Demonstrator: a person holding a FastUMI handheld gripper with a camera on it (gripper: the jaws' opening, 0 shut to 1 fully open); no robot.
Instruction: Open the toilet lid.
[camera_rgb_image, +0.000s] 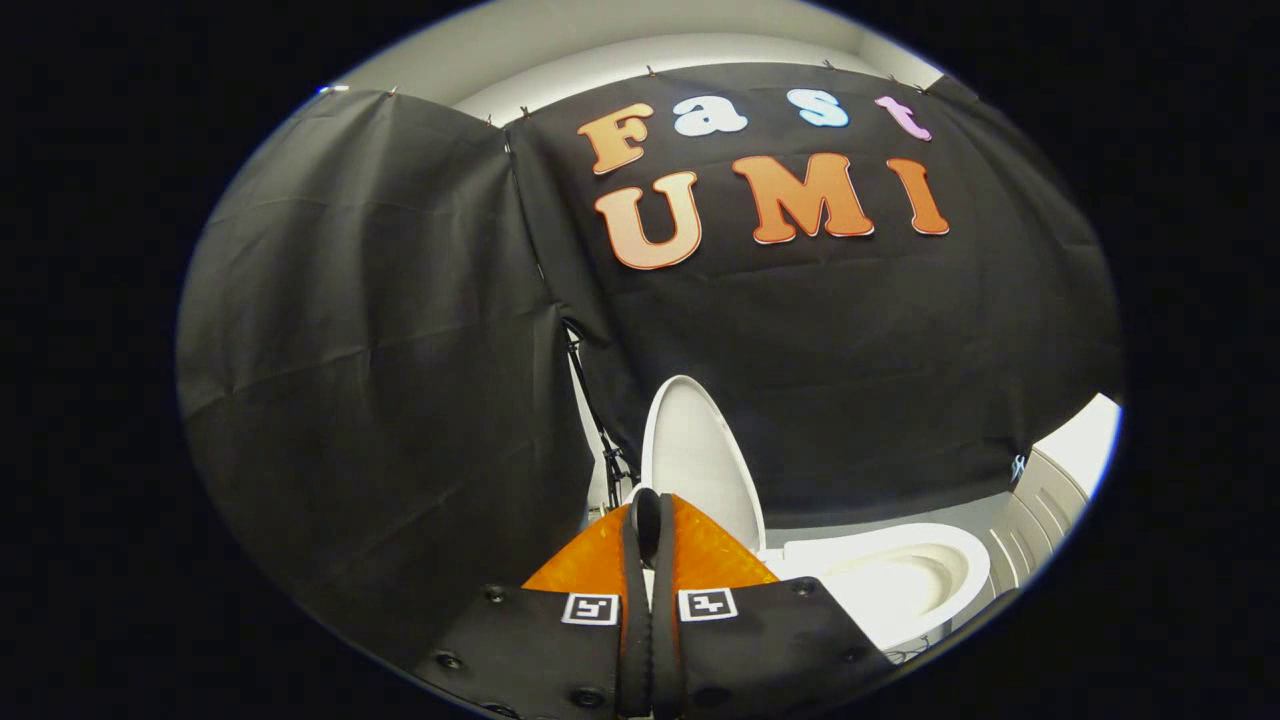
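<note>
One view logged: gripper view, looking forward along the two fingers
Gripper (648, 505): fingers were pressed together along their whole length, no gap showing at the tips, nothing held between them
Fingertips (646, 512): lay just in front of the lower edge of the lid; contact with it could not be told
Square markers (590, 608): one sat on each finger base, side by side
Toilet lid (692, 465): white, oval, stood raised and close to upright, just beyond the fingertips, its inner face turned toward the bowl
Lid backing: the raised lid stood against the black cloth wall (380, 330)
Toilet seat (955, 552): white, lay down flat on the rim, to the right of the fingers and below the lid
Bowl (895, 590): open to view inside the seat ring, pale and smooth
Task state: lid was already up, seat uncovered
Cable (590, 400): thin dark line ran down the cloth seam just left of the lid
White panel (1050, 510): ribbed surface stood beyond the seat, at the far right, below the cloth's hem
</note>
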